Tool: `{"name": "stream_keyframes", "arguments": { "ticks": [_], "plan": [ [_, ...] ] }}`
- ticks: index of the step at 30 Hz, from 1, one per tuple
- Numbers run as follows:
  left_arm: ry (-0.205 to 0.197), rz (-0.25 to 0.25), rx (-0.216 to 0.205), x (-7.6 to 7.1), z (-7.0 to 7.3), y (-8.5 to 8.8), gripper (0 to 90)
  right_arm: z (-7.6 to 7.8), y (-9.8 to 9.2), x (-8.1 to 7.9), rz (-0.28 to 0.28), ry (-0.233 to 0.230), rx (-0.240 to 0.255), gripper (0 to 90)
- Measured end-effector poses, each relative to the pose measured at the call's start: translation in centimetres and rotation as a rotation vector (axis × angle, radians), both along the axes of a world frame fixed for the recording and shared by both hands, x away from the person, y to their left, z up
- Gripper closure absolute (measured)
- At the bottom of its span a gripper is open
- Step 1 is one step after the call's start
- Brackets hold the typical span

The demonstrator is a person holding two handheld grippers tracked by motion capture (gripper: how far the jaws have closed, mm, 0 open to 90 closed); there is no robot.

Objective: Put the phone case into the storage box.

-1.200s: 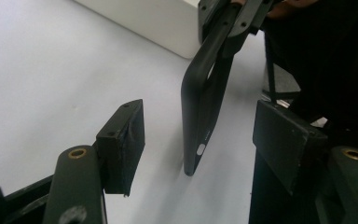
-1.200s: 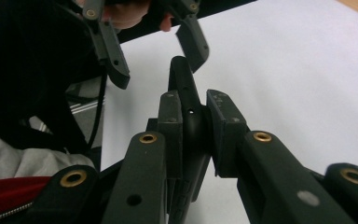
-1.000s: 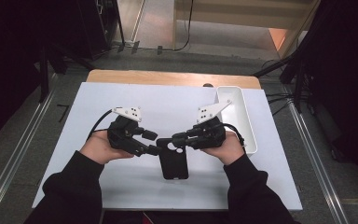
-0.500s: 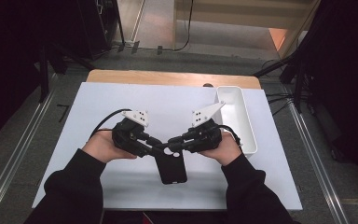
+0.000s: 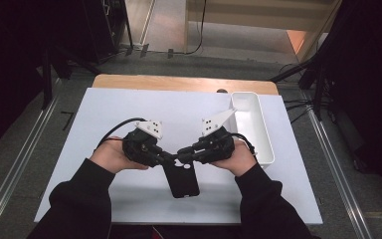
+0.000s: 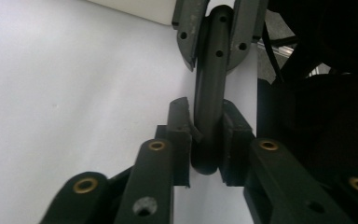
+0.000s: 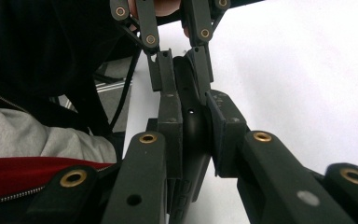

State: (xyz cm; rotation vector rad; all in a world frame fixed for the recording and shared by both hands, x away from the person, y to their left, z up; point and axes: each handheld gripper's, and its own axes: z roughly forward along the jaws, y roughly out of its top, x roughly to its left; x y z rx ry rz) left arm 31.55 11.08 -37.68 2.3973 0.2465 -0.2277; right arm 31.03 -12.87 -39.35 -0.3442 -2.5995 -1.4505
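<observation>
Black phone case (image 5: 181, 177), held up over the near middle of the white table (image 5: 104, 114), between the two hands. Long axis running from its top edge at the grippers toward the near edge of the table, the lower end hanging free and tilted slightly to the right in the high view. Camera cutout near the top edge, partly covered by the jaws.

Seen edge-on in both gripper views as a thin dark strip (image 6: 209, 102) (image 7: 191, 126), so front and back hard to tell apart there. Far end of the strip cut off by the opposite gripper's jaws in each.

Left gripper (image 5: 166, 156) clamped on the top left corner, jaws narrow, having just been closing, with the case's rim between the pads (image 6: 179, 135). Right gripper (image 5: 185, 151) clamped on the top right corner, jaws narrow, pads (image 7: 170, 121) pressed flat on both faces of the case. Both grippers pointing inward, tips nearly meeting over the top edge.

White tray (image 5: 258, 134) well apart at the right side of the table. Black sleeves (image 5: 79, 199) entering from the bottom of the high view, lower parts cut off.
</observation>
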Motion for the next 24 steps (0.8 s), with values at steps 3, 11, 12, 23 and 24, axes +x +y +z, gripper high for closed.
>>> {"name": "stream_keyframes", "arguments": {
  "ticks": [3, 11, 12, 23, 24],
  "plan": [
    [-0.010, -0.004, -0.001, -0.03, -0.04, -0.01, 78.4, -0.06, 0.02, 0.06, -0.002, 0.005, -0.002, 74.7],
    [-0.005, -0.015, 0.002, -0.16, -0.01, 0.03, 79.0, 0.01, 0.11, -0.01, 0.003, 0.023, -0.012, 74.5],
    [-0.003, -0.009, 0.001, -0.17, 0.02, 0.03, 79.1, 0.04, 0.14, -0.04, 0.003, 0.022, -0.017, 74.4],
    [0.014, 0.010, -0.010, -0.26, 0.40, 0.14, 79.2, 0.75, -0.20, 0.02, -0.040, 0.044, 0.021, 66.1],
    [0.015, 0.010, -0.013, -0.30, 0.40, 0.08, 79.2, 0.92, -0.30, -0.03, -0.048, 0.042, 0.025, 65.7]
  ]
}}
